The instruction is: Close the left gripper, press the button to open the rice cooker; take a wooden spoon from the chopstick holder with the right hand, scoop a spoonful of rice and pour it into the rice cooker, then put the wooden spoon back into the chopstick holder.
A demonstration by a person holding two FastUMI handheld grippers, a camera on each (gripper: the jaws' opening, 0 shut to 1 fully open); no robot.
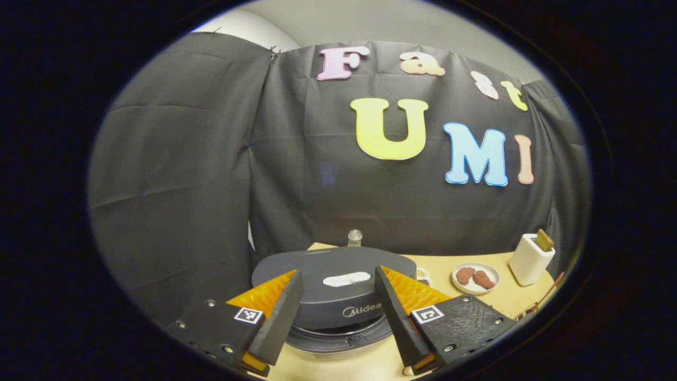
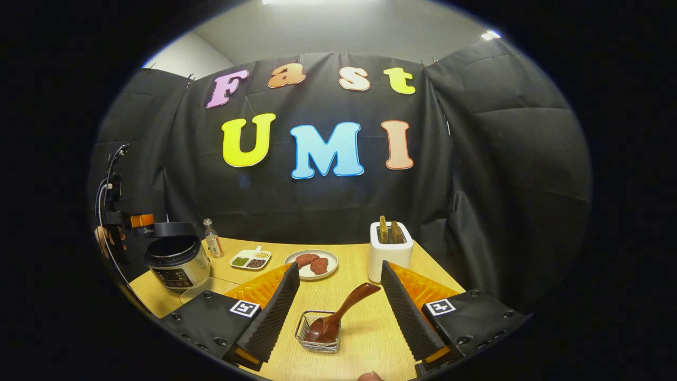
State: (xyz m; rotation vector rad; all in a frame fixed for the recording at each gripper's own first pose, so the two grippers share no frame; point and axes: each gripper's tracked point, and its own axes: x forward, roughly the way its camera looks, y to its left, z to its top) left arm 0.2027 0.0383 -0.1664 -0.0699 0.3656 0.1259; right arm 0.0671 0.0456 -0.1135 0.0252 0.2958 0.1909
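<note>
Left gripper view: left tool spread wide, hovering right over rice cooker, lid down, nothing pinched. Right gripper view: right tool also spread, empty; wooden spoon sits bowl-down in wire chopstick holder on bench, between fingers but untouched. Cooker at far left there.

The dark grey rice cooker has a matt plastic lid; seen from the right gripper view, its body is shiny brushed metal. A glossy dark wooden spoon lies in a small wire-mesh metal basket on the smooth pale wooden bench. The fingers are ribbed and matt.
</note>
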